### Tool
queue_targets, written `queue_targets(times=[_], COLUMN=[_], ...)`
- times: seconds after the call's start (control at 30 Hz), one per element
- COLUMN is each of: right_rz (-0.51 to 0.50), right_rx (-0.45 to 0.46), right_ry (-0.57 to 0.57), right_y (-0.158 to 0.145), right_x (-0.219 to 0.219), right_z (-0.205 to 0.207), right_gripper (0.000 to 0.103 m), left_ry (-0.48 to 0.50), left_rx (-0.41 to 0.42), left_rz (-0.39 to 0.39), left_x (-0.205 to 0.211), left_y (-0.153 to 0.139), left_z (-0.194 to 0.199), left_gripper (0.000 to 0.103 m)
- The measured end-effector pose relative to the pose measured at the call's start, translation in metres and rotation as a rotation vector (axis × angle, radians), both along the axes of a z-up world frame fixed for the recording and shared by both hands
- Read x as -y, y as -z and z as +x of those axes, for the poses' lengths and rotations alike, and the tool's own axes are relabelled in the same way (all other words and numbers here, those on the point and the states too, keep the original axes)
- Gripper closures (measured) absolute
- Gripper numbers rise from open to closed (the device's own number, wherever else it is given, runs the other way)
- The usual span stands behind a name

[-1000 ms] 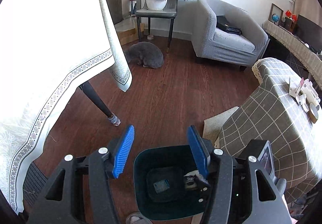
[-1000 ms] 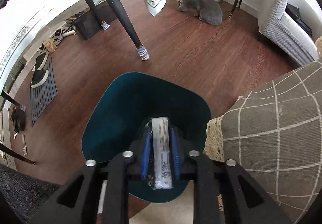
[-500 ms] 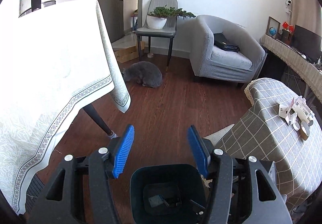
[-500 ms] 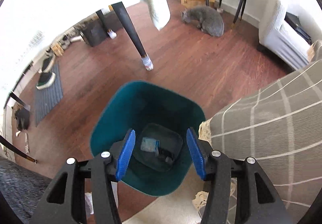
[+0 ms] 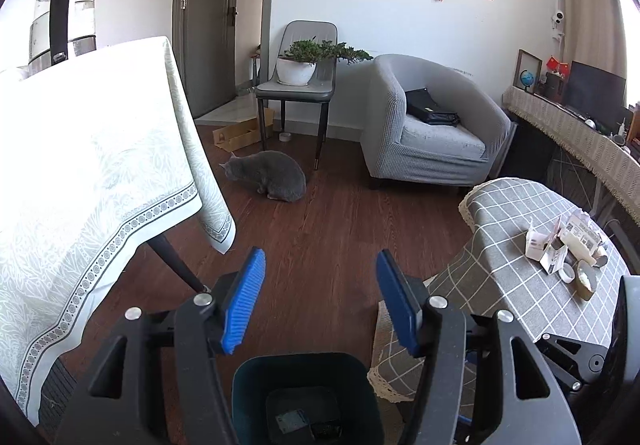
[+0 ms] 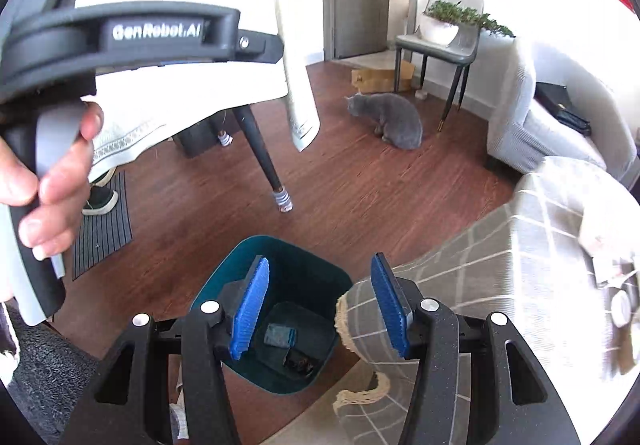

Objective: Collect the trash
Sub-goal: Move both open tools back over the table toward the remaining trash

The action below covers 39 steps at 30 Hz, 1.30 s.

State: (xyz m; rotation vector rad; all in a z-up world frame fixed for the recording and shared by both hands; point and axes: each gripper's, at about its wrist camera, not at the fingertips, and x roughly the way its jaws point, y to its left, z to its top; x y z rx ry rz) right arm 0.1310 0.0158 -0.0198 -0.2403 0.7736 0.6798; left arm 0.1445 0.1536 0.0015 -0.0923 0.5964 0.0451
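The left tool [image 5: 320, 301] points down at a slant, its 2 blue pads [image 5: 244, 301] spread with nothing between them. The right tool [image 6: 320, 305] tilts downward, its jaws having just been opening, empty. A hand [image 6: 44, 181] grips the left tool's handle.

One teal bin [image 6: 280, 257] holds two pieces of trash [image 6: 281, 335]. One grey cat [image 5: 272, 181], one armchair [image 5: 432, 125], one potted plant [image 5: 298, 65] stand far off.

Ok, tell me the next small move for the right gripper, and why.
Probably swing the right gripper over to the checked table. Its fingers stand open with nothing between them, pieces already lie in the teal bin below, and cardboard scraps are waiting on that table.
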Motion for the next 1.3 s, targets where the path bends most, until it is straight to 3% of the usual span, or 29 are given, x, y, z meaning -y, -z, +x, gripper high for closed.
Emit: queue_targets(times=[0.23, 0.5, 0.63, 0.73, 0.97, 1.3], right_rz=[0.011, 0.042, 0.049, 0.053, 0.025, 0.077], right_rx=[0.062, 0.083, 0.101, 0.110, 0.118, 0.041], right_ry=[0.092, 0.263, 0.336, 0.379, 0.472, 0.626], right_y=[-0.023, -0.040, -0.042, -0.042, -0.036, -0.018], right_x=[0.056, 0.132, 0.170, 0.199, 0.246, 0.314], right_z=[-0.003, 0.007, 0.007, 0.003, -0.001, 0.010], right_gripper=[0.049, 0.049, 0.045, 0.040, 0.039, 0.033], left_ry=[0.048, 0.161, 0.237, 0.278, 0.349, 0.445], left_rx=[0.008, -0.017, -0.059, -0.086, -0.116, -0.173], left_rz=[-0.032, -0.040, -0.092, -0.102, -0.138, -0.170], left_x=[0.034, 0.100, 0.130, 0.152, 0.197, 0.260], left_y=[-0.003, 0.003, 0.010, 0.017, 0.026, 0.043], left_z=[0.004, 0.006, 0.009, 0.011, 0.014, 0.018], left_gripper=[0.036, 0.033, 0.032, 0.032, 0.030, 0.030])
